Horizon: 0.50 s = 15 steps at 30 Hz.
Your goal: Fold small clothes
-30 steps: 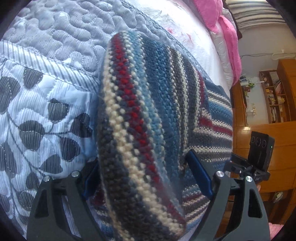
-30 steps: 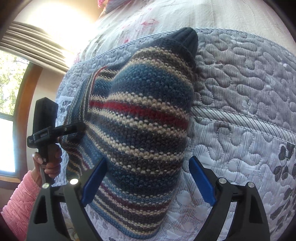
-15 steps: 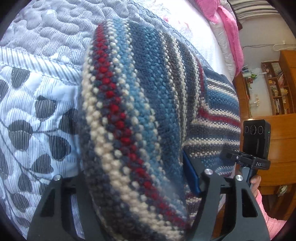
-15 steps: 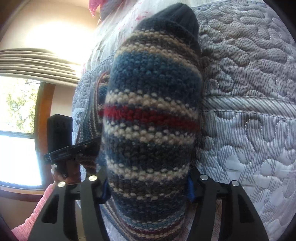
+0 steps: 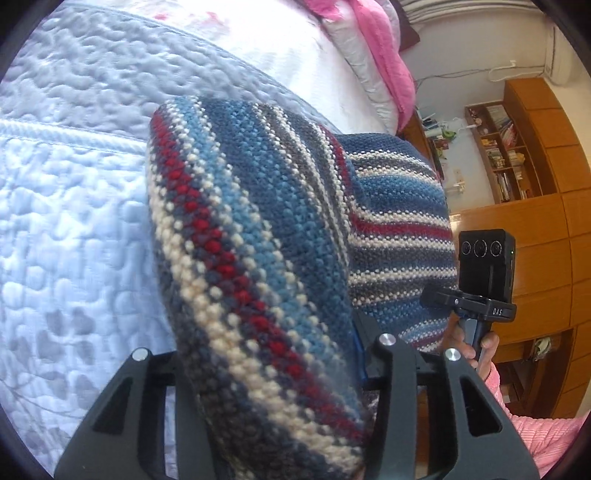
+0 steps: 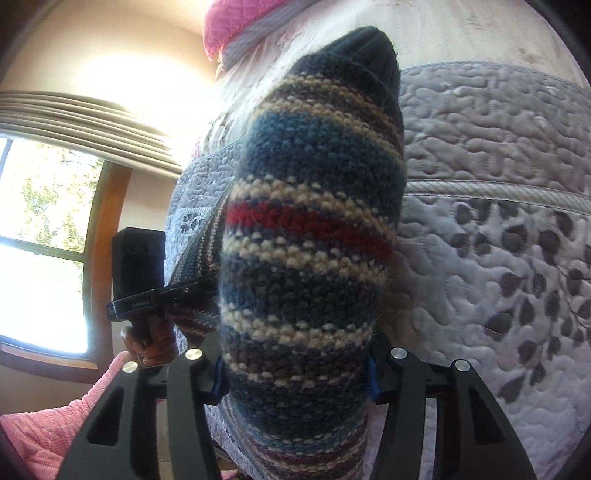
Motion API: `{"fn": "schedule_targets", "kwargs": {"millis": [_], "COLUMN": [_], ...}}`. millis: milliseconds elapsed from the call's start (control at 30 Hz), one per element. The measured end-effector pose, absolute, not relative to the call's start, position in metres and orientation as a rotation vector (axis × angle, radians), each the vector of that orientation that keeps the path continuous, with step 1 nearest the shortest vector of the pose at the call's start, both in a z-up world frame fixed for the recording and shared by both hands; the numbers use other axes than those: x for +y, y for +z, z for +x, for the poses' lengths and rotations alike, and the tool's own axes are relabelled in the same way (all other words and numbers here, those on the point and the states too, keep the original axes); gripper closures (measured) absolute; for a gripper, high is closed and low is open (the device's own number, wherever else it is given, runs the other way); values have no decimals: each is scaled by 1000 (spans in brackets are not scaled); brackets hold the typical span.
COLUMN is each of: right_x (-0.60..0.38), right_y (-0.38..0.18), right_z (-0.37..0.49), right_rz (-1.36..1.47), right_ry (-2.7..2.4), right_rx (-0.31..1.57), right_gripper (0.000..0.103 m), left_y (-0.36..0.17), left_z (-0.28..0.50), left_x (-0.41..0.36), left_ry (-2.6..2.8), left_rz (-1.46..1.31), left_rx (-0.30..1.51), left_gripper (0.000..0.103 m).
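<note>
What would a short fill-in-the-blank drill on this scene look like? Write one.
1. Both tools are shut on the striped ____.
2. The sweater has one bright ____ stripe among the blue, grey and cream ones.
3. The quilt is printed with dark ____.
4. The person's sleeve is ____.

Missing: sweater; red; leaves; pink

The bed (image 5: 303, 55) is covered by a pale quilted bedspread (image 5: 74, 184) stitched in pebble shapes, with a corded seam and a band of dark leaf print; the striped knit garment (image 5: 399, 221) rests partly on it, ahead of the left gripper (image 5: 269, 384); beyond lies a white floral sheet (image 6: 461, 33); pink bedding (image 5: 384, 55) is heaped at the far end.
</note>
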State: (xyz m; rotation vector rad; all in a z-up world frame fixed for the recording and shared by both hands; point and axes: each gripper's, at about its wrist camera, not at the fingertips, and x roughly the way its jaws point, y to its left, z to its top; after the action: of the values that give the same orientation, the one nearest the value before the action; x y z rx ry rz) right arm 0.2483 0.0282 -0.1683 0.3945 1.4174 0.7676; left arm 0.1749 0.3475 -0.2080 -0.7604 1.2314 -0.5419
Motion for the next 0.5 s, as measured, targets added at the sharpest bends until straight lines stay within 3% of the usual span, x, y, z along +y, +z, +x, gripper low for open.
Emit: {"fn": "schedule_targets", "kwargs": {"millis": [300,400,500], "right_x": [-81,-95,-101], "right_y": [-205,-245,-270], "right_z": [243,242,240], "right_rz": [415,438,476], "right_ry": [594,566,581], "right_rx": [1474,1528,1522], "right_gripper": [48,46,41], "left_y": [-218,-242,-266], "left_z": [182,180,179], "left_x": [221,205,213], "left_ry": [-560,-499,-468], "left_rz": [-660,-584,-678], "left_rx": [1268,1303,1329], "left_gripper": [60,57,52]}}
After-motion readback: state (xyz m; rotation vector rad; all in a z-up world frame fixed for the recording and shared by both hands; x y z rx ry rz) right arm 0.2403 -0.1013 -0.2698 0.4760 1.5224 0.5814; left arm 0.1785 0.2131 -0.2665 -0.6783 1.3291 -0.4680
